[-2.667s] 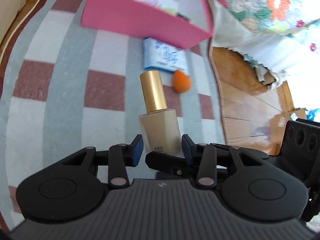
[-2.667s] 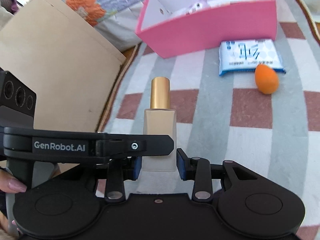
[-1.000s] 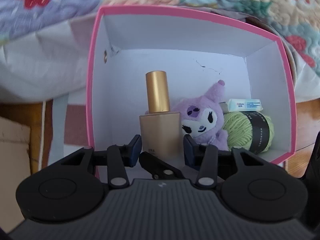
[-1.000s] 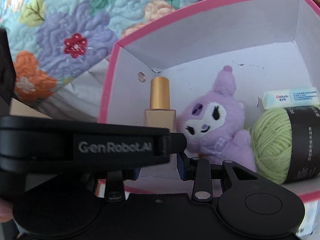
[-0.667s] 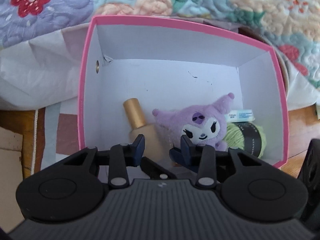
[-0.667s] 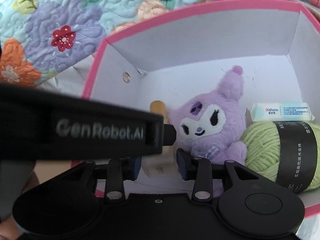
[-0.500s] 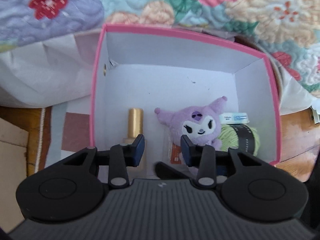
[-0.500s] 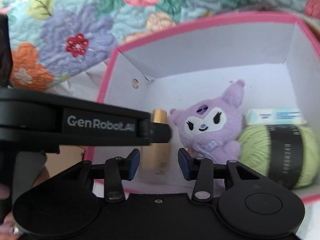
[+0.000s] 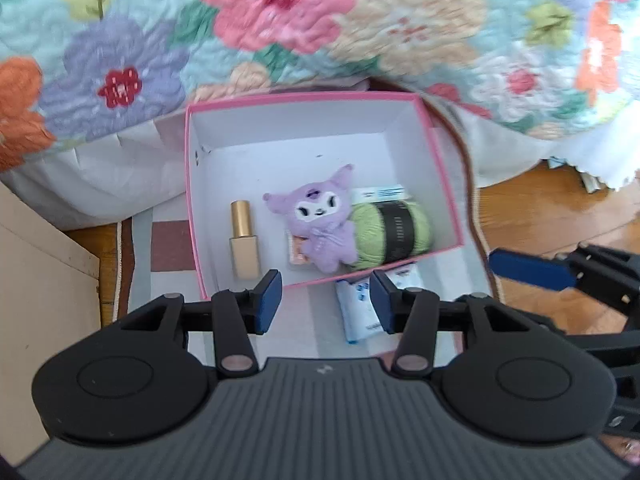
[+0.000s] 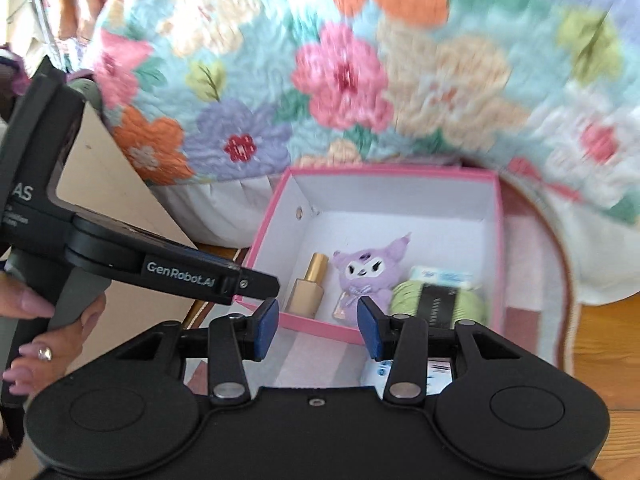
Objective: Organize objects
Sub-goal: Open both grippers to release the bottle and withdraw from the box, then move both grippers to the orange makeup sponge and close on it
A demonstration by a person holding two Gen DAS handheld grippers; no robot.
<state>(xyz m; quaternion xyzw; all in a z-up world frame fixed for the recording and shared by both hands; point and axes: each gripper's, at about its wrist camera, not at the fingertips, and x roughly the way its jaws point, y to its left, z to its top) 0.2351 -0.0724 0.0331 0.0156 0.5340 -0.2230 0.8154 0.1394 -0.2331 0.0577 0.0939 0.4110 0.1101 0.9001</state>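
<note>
A pink box [image 9: 434,152] [image 10: 264,232] with a white inside sits on the checked rug. In it lie a gold-capped foundation bottle [image 9: 243,240] [image 10: 310,286], a purple plush toy [image 9: 320,226] [image 10: 366,270], a green yarn ball [image 9: 394,232] [image 10: 436,304] and a small white-blue carton [image 9: 380,193]. A white-blue packet [image 9: 360,308] [image 10: 434,372] lies on the rug in front of the box. My left gripper [image 9: 325,302] is open and empty, above the box's near wall. My right gripper [image 10: 318,330] is open and empty, held back from the box.
A floral quilt [image 9: 280,28] hangs behind the box. A cardboard panel [image 9: 36,280] stands at the left. Wooden floor [image 9: 552,216] lies to the right of the rug. The other gripper's blue finger [image 9: 528,270] reaches in from the right.
Both grippers carried the foundation bottle into the box, opened and let it go. It now lies at the box's left side, and both grippers have pulled back and up.
</note>
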